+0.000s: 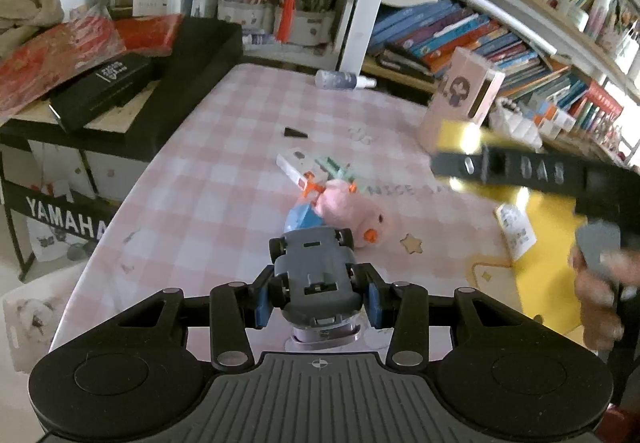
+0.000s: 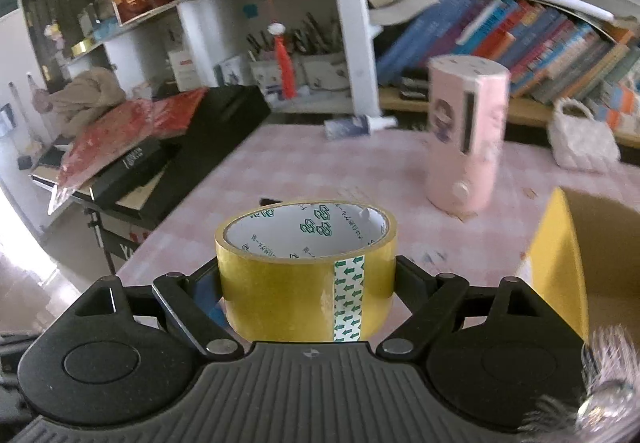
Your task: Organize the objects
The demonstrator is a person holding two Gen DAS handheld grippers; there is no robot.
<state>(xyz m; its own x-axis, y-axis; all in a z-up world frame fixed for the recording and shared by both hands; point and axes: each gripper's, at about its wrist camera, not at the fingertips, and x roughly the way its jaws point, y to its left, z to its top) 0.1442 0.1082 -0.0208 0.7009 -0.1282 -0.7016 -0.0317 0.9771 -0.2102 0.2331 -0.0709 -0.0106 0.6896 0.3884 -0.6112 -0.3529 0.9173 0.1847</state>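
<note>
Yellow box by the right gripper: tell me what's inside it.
From the right wrist view, only the yellow box outer wall and a strip of brown inner wall show. Its floor and any contents are hidden behind the near wall and cut off by the frame edge.

"YAMAHA" stands in white on the black keyboard stand (its last letter cut off), "NICE" on the tablecloth.

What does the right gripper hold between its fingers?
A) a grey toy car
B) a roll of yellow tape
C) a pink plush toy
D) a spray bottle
B: the right gripper clamps the roll of yellow tape from both sides, above the table.
</note>
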